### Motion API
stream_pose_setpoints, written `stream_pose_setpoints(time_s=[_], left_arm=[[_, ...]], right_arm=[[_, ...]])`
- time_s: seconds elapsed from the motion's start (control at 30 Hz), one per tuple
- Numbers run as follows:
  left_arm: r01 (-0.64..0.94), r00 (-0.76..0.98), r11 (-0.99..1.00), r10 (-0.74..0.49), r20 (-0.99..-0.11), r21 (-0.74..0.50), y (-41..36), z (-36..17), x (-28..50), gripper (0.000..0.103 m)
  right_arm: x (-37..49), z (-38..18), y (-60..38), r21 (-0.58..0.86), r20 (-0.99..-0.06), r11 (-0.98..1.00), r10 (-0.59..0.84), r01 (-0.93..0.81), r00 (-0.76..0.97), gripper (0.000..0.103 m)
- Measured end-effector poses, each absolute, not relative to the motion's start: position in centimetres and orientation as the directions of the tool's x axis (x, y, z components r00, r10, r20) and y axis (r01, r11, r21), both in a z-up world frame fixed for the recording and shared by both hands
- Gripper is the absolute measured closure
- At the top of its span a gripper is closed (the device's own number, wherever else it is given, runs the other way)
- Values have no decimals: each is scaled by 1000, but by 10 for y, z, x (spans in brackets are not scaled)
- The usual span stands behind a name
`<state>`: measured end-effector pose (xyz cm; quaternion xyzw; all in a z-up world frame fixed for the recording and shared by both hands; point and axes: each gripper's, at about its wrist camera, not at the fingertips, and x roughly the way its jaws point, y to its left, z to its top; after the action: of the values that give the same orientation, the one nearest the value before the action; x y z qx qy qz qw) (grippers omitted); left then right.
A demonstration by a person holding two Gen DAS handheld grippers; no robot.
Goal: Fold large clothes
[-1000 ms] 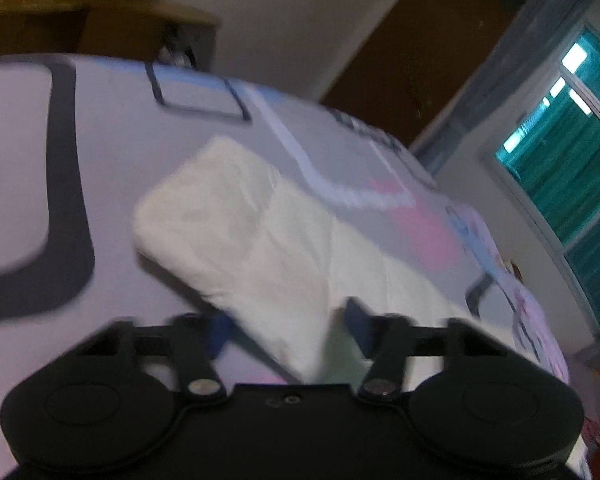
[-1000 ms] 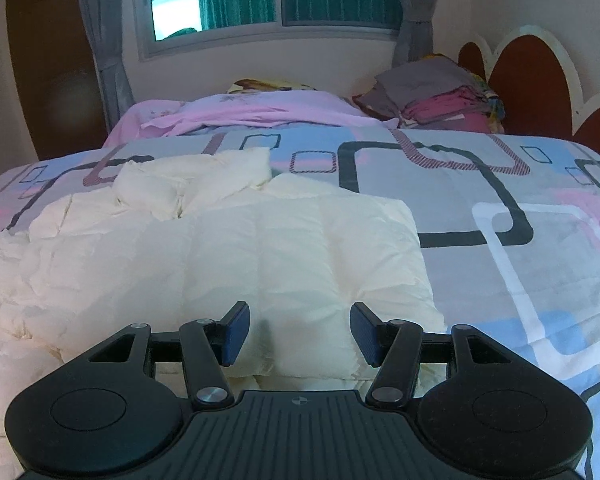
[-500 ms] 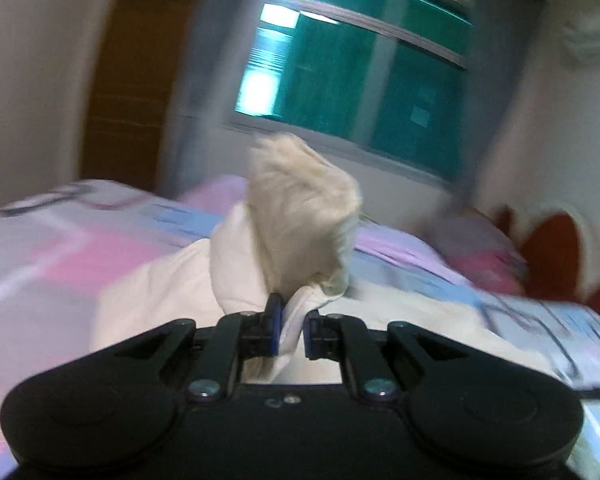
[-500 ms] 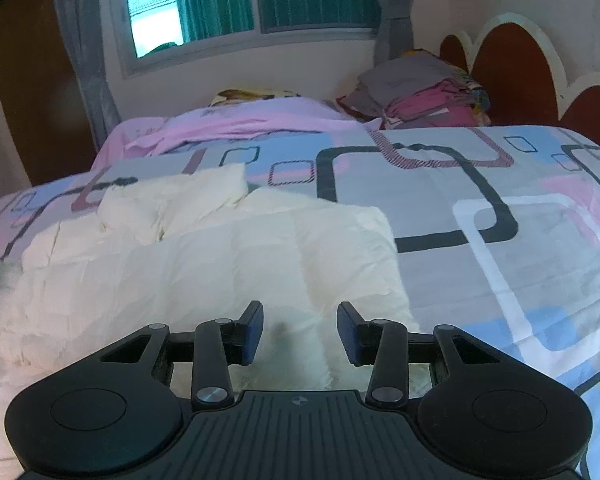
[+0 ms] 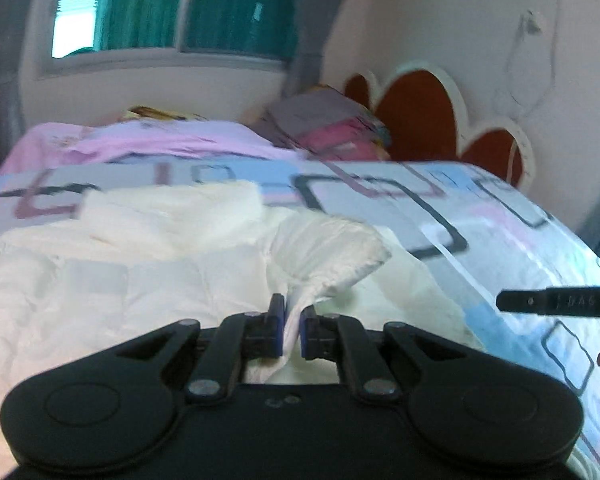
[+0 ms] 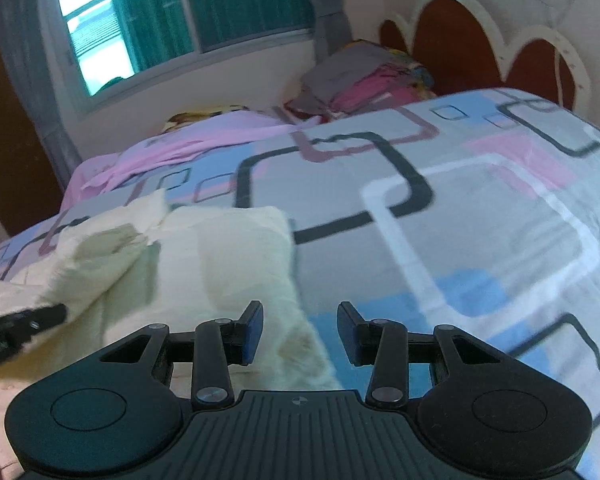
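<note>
1. The cream padded jacket [image 5: 132, 280] lies spread on the bed, ahead of and to the left of the left claw [image 5: 291, 322].
2. The left claw is clenched on a bunched fold of the jacket, likely a sleeve; the fabric fans out just ahead of its tips and sits raised over the rest of the garment.
3. The right claw [image 6: 299, 330] is released, its jaws apart with nothing pressed between them. Its left jaw is over the jacket's [image 6: 220, 264] near right edge, its right jaw over bare bedspread.
4. In the right wrist view, the left claw's tip enters at the far left, with cream fabric bunched at it.
5. The bedspread [image 6: 480, 208], grey with blue, pink and dark rounded-rectangle outlines, stretches ahead and to the right of the right claw.
6. Farther ahead lie a pink sheet [image 5: 148, 144] and a stack of folded clothes [image 6: 364, 80], beside a red scalloped headboard [image 6: 460, 40].
7. A window with green curtains [image 5: 172, 8] is on the far wall.
</note>
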<state>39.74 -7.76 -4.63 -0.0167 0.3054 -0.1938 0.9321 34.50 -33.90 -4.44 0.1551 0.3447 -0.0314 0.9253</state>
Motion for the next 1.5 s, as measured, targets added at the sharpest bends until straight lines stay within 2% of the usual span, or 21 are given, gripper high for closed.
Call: stream_pose_setpoints(time_s=[0.17,0.2,0.23,0.27,0.3,0.37,0.43,0.5,0.7,0.77,0.8,0.83,0.9,1.2,1.27,1.3,1.33,1.37,1.4,1.43,1.5], left_arm=[[395,678,907,-394,-621,-144,-108,-69,405,94],[395,669,907,-393,-631,-146,-109,-69,406,78],[403,662,901,-407,-629,-159,-110,-72,405,70],[407,662,897,-421,-620,-175,-109,-71,401,52],[402,670,897,-425,-609,-183,-107,-68,397,36],[381,715,905,-418,-561,-189,-94,-57,385,18],[344,746,916,-401,-531,-208,-67,-45,374,28],[282,772,933,-359,-524,-223,-38,-39,369,40],[-12,823,984,-91,-561,-177,81,-47,362,49],[-64,808,984,-46,-588,-165,108,-55,365,49],[-72,793,985,-39,-607,-158,116,-60,370,49],[-75,783,984,-41,-621,-159,123,-66,372,52],[-75,776,985,-41,-630,-157,131,-75,375,52],[-3,759,993,-73,-647,-116,126,-87,387,52],[9,758,993,-83,-647,-116,130,-80,389,51],[11,769,994,-80,-634,-112,132,-74,389,42],[12,783,994,-76,-618,-107,135,-68,390,35],[11,800,995,-70,-596,-102,139,-62,394,25],[19,810,995,-74,-582,-100,142,-58,399,26],[29,812,995,-80,-579,-97,144,-56,406,26],[53,813,994,-97,-575,-93,146,-51,426,28]], right_arm=[[337,-44,-361,310,-649,931,61,191,758,61],[337,-43,-363,324,-650,927,74,188,756,61],[338,-43,-365,338,-652,922,87,186,753,57],[340,-43,-366,347,-652,919,94,187,752,31],[341,-42,-366,365,-641,914,107,179,760,19],[344,-39,-361,412,-607,903,169,125,777,16],[351,-37,-351,434,-594,897,216,83,775,17],[360,-38,-339,476,-581,879,280,40,764,28],[407,-72,-307,550,-630,835,399,20,666,42],[414,-79,-300,558,-634,830,421,8,649,59],[415,-82,-297,559,-636,829,432,-4,639,78],[414,-81,-294,555,-635,832,434,-13,639,86],[410,-77,-291,535,-631,844,424,-31,650,92],[392,-80,-283,458,-671,889,343,4,658,94],[396,-69,-283,404,-678,914,267,44,685,71],[395,-59,-283,345,-665,936,190,72,722,35],[393,-51,-285,326,-633,943,163,70,756,26],[395,-46,-286,329,-620,942,168,60,767,27],[400,-41,-285,340,-611,939,186,43,770,35],[406,-36,-280,336,-607,942,200,20,769,53],[417,-31,-262,299,-606,954,213,-28,766,58]])
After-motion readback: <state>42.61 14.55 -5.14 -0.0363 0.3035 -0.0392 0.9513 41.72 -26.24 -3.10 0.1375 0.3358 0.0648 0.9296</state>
